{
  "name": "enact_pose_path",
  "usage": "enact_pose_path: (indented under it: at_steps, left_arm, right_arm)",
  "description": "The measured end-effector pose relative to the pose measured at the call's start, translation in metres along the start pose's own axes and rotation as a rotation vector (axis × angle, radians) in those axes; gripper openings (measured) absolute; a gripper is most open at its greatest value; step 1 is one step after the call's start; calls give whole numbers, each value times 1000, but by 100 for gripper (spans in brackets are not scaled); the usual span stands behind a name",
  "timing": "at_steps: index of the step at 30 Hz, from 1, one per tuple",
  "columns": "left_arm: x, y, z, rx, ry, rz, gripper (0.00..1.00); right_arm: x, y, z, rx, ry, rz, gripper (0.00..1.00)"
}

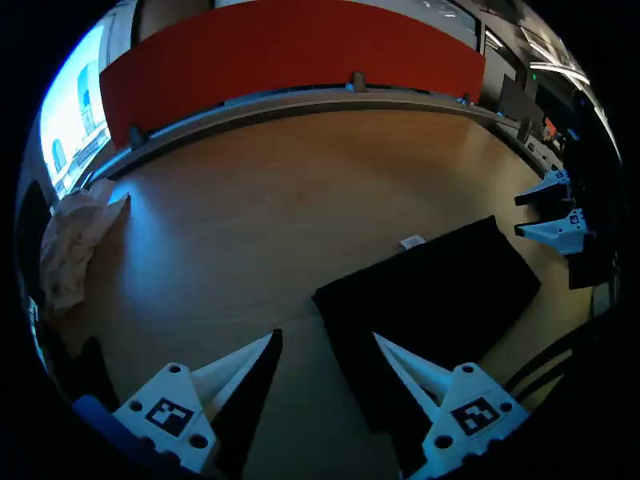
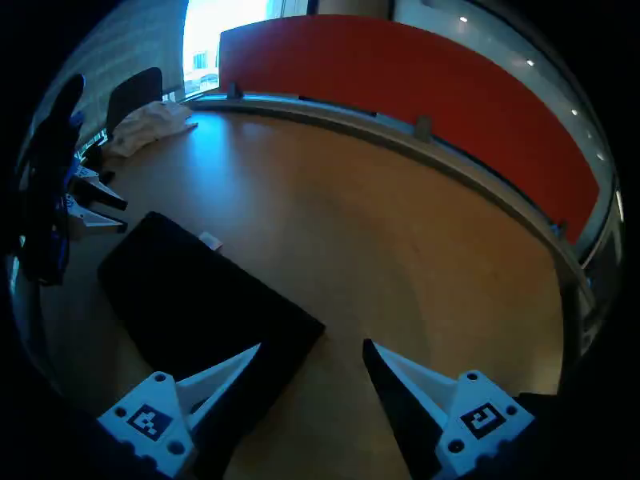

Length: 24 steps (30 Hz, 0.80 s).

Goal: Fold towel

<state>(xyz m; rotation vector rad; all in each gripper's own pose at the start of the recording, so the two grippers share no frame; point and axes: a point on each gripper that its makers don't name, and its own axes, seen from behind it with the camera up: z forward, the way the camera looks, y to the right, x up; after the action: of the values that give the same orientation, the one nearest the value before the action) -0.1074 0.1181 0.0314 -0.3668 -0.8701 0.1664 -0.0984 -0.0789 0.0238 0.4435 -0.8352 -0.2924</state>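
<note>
A black towel [image 1: 432, 304] lies flat in a folded rectangle on the wooden table [image 1: 264, 200], with a small white tag [image 1: 413, 241] at its far edge. My left gripper [image 1: 328, 344] is open just above the towel's near left corner, its right finger over the cloth and nothing between its fingers. My right gripper [image 1: 518, 216] shows open at the towel's far right side. In the right gripper view the towel [image 2: 200, 304] and its tag [image 2: 210, 240] lie to the left. There my right gripper [image 2: 312, 346] is open over the towel's corner, and the left gripper [image 2: 126, 218] is open beyond the far end.
A crumpled white cloth [image 1: 72, 240] [image 2: 148, 124] lies at the table's far corner. A red partition [image 1: 288, 48] [image 2: 416, 88] runs along the back edge. Dark chairs [image 2: 132, 92] stand beyond the cloth. Bare wood stretches between towel and partition.
</note>
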Motion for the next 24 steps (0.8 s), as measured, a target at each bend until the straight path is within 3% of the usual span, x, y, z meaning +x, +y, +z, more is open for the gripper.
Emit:
enact_pose_path:
  at_steps: [5, 12, 24]
  left_arm:
    - [-1, 1, -1, -4, -3, -3, 87]
    - [-1, 3, -5, -6, 2, -8, 87]
    - [-4, 6, -16, -6, 14, -28, 91]
  right_arm:
    - [0, -3, -3, 5, 6, 13, 92]
    - [-1, -9, -11, 17, 12, 17, 100]
    - [-4, -17, -31, 21, 30, 22, 100]
